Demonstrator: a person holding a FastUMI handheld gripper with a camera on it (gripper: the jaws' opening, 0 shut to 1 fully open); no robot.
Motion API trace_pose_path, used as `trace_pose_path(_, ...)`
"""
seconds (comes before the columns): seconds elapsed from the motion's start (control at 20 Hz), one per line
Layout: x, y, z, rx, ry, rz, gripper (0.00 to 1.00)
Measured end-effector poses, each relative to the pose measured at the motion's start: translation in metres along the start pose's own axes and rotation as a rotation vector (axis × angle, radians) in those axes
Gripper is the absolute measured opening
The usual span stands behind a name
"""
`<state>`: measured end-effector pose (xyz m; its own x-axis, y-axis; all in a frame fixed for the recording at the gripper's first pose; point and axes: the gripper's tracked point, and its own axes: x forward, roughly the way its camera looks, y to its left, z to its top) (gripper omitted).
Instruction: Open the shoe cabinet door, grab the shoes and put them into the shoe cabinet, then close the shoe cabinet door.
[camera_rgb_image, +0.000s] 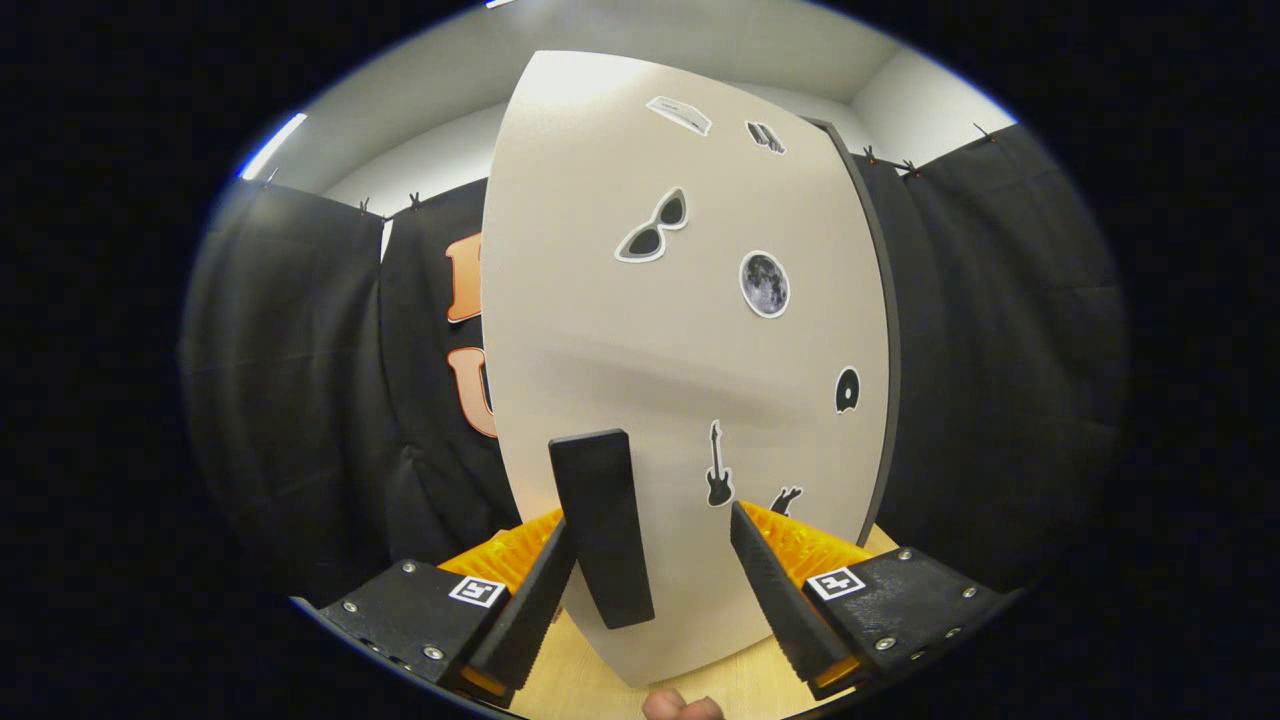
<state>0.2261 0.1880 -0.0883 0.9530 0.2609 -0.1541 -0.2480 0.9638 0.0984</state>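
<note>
Jaws (655, 590): stood open, astride the door handle (603, 525) without gripping it; left finger touching or nearly so.
Door handle: dark upright bar on the shoe cabinet door (690, 330), sticker-covered, seemingly closed.
Risk: closing off-centre could let the handle slip sideways; pulling askew might drag the cabinet across the counter (600, 685).
</note>
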Motion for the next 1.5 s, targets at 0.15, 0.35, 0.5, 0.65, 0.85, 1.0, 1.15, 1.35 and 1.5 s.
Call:
trace_pose_path(0.15,0.012,0.004,-0.002,0.012,-0.009,0.007,0.94)
trace_pose_path(0.35,0.027,0.005,-0.005,0.017,-0.013,-0.003,0.94)
trace_pose_path(0.5,0.033,0.005,-0.005,0.018,-0.024,-0.014,0.94)
trace_pose_path(0.65,0.038,0.006,-0.004,0.023,-0.039,-0.02,0.94)
trace_pose_path(0.85,0.046,0.008,-0.003,0.017,-0.042,-0.023,0.95)
trace_pose_path(1.0,0.049,0.009,-0.002,0.006,-0.05,-0.036,0.95)
trace_pose_path(1.15,0.052,0.01,-0.003,0.0,-0.048,-0.041,0.95)
trace_pose_path(1.35,0.055,0.011,-0.002,-0.007,-0.055,-0.057,0.95)
trace_pose_path(1.5,0.058,0.012,-0.001,-0.01,-0.058,-0.063,0.95)
